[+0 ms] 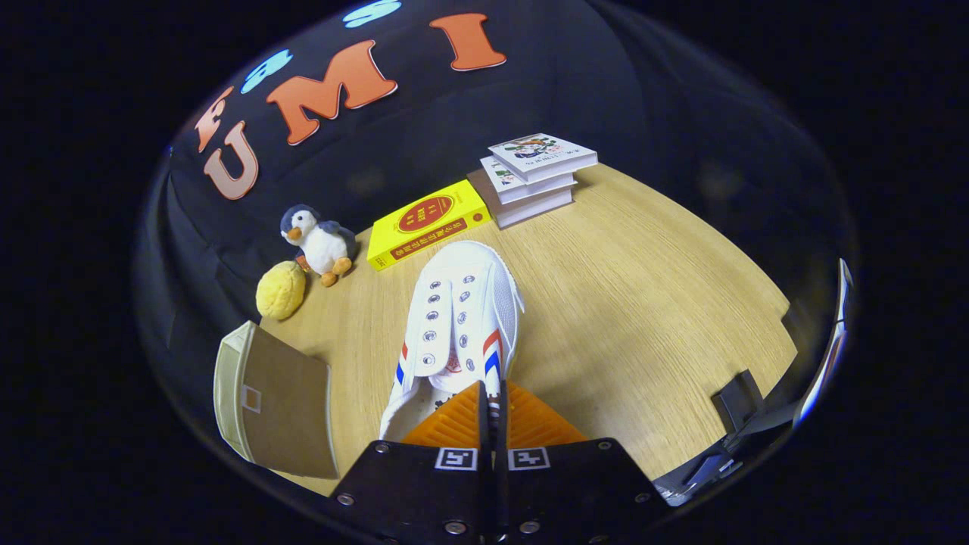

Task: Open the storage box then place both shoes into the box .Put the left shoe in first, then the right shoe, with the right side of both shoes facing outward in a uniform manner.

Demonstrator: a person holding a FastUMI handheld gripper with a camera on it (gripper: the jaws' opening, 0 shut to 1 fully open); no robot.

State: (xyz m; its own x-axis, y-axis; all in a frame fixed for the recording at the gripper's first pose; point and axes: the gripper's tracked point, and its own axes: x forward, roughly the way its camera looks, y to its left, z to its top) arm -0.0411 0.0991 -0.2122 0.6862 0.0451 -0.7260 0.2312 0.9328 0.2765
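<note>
White shoe (460, 318) hangs toe-outward, its collar pinched by the level hand-held gripper (492, 401).

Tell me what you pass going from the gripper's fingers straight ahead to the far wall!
Gripper shut on the white shoe's side wall → yellow book → stack of books → black cloth wall.

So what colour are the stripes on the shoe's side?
Red and blue, on the white shoe pinched between the fingers, in the gripper view.

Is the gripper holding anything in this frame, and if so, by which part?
Yes. The gripper is shut on the white shoe, pinching the right side wall of its opening near the heel, toe pointing away above the table.
</note>
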